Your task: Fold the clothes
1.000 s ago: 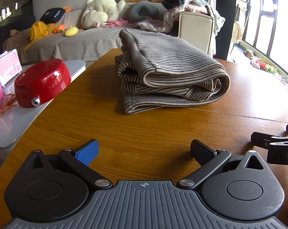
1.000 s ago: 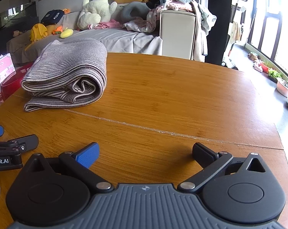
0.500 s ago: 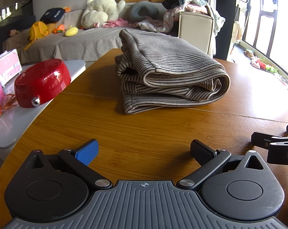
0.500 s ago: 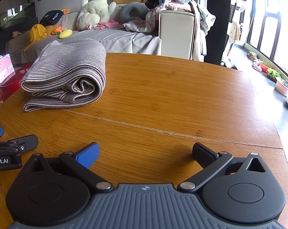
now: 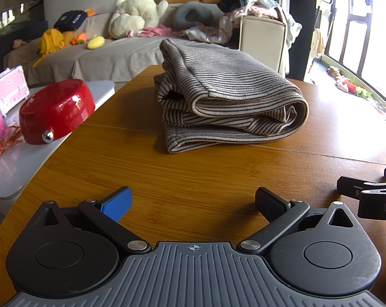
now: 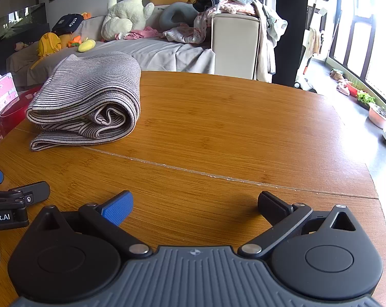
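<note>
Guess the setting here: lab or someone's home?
Most likely a home living room: a sofa with a duck plush toy sits behind the wooden table, where a folded striped garment lies.

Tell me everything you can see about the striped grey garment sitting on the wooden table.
The striped grey knit garment is a soft, thick-looking fabric with thin dark lines across a grey-beige ground. It lies folded into a compact bundle of several layers, the top layer rolled over on one side, the bottom layer jutting out flat toward the cameras with a hemmed edge. It rests on the round wooden table, beyond the seam in the tabletop. Nothing else touches it: the left gripper and the right gripper both sit open, well short of it.
</note>
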The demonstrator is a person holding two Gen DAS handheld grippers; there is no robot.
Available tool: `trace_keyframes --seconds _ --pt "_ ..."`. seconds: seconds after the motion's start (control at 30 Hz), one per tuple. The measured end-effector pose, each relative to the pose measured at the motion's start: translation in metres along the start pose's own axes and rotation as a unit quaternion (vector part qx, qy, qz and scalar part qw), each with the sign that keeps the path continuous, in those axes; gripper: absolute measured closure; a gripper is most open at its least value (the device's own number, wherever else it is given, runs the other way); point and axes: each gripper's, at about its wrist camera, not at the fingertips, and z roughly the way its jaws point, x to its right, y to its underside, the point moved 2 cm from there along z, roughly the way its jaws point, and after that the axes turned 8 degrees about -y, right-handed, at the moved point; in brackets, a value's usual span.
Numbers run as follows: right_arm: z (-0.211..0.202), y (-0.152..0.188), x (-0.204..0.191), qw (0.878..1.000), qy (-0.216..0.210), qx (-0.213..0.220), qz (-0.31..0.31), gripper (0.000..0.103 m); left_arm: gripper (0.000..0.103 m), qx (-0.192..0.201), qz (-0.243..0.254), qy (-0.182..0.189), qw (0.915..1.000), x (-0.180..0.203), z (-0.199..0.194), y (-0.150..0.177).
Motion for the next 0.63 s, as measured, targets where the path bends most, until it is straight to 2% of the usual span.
trace_keyframes --seconds 0.43,0.63 --pt "0.0008 -0.0001 0.0009 1.000 0.004 0.001 0.004 0.000 0.000 0.000 0.000 0.002 1.0000 -0.0001 -0.0014 0.0003" --pt "-0.0011 0.0035 -0.0030 0.999 0.025 0.006 0.020 0.000 0.000 0.005 -0.011 0.023 0.9997 -0.0052 -0.0034 0.0006"
